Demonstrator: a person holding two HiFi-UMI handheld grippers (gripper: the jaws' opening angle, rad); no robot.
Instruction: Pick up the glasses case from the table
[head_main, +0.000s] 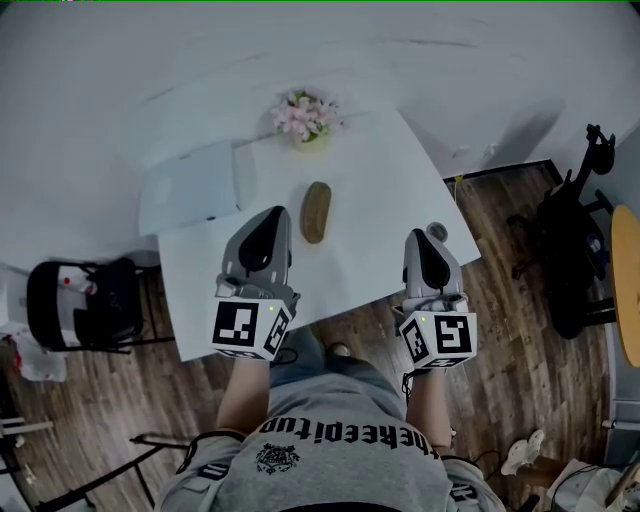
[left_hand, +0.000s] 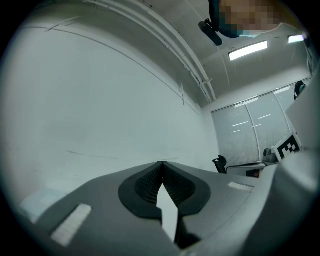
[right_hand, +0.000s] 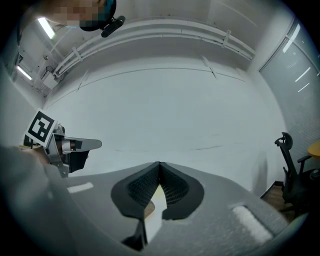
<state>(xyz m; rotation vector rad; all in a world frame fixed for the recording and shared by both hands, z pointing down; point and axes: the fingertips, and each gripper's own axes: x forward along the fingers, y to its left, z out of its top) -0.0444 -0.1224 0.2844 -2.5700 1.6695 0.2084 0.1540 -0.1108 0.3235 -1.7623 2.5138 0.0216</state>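
one person's grey shirt (head_main: 340, 450) below, two closed grippers over one table

the left gripper (head_main: 272, 214) and the right gripper (head_main: 436, 233) each have their two jaws pressed together at the tips, with nothing pinched between them. one brown glasses case (head_main: 316, 211) lies flat on the white table (head_main: 385, 205), between the two grippers and nearer the left one, not gripped. beyond it stand one bunch of pink flowers (head_main: 307, 116) and, to the left, one closed white laptop (head_main: 195, 187).
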